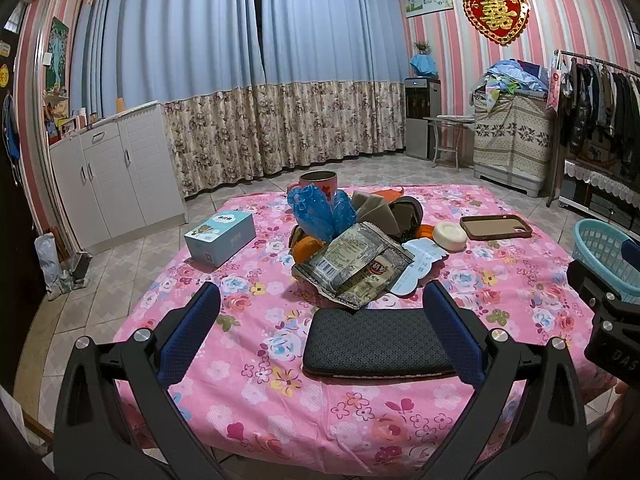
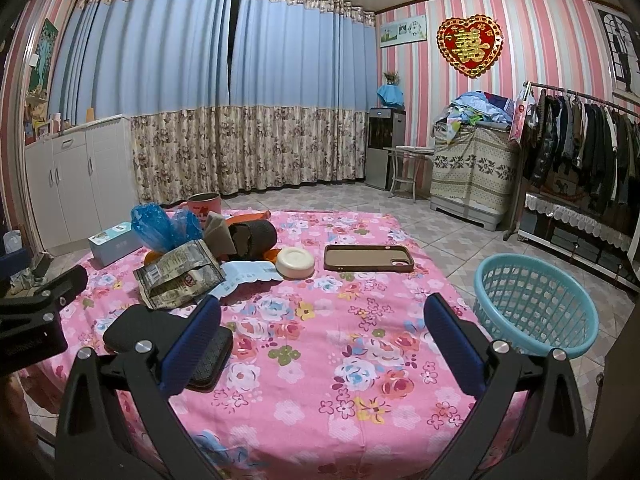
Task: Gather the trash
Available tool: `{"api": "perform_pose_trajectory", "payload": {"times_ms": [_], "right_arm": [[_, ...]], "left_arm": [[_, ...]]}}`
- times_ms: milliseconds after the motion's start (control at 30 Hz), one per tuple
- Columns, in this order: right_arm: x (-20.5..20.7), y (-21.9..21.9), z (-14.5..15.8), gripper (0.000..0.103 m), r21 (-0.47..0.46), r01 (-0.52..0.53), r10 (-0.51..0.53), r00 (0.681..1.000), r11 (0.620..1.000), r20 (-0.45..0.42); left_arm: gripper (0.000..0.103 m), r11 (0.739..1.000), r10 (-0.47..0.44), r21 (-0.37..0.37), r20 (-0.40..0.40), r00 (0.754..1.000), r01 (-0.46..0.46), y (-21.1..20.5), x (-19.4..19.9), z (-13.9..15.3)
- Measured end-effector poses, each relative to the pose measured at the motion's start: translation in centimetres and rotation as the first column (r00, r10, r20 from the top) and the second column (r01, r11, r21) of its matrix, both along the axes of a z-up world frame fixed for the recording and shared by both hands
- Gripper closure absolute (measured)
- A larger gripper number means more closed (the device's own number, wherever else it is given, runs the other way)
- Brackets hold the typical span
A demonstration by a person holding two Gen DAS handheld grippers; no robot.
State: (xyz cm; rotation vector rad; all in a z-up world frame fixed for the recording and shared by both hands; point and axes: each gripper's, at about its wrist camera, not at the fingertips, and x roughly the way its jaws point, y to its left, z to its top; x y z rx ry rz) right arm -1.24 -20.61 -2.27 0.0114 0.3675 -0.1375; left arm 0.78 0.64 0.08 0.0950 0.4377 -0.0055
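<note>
While both claws are hovering wide apart and empty above the worktop's near edge, left claw and right claw, a crumpled wrapper, apparently foil, is lying mid-worktop; the basket is standing beside its right edge.

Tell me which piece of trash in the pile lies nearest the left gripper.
The crumpled snack wrapper, greenish-silver with a barcode, at the pile's front edge. The blue plastic bags and the brown cardboard scrap sit farther back, toward the pink mug.
</note>
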Motion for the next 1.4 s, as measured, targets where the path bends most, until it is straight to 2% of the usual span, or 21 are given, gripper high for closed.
{"api": "perform_pose_trajectory", "payload": {"times_ms": [1167, 1400], "right_arm": [[-0.13, -0.16, -0.02, 0.004, 0.002, 0.0, 0.0, 1.0, 1.0, 0.006], [-0.01, -0.45, 0.85, 0.004, 0.016, 0.005, -0.005, 1.0, 1.0, 0.009]], "left_arm": [[0.005, 1.0, 0.0, -0.002, -0.002, 1.0, 0.0, 0.05, 0.11, -0.02], [0.005, 1.0, -0.003, -0.001, -0.002, 1.0, 0.003, -0.03, 0.46, -0.17]]}}
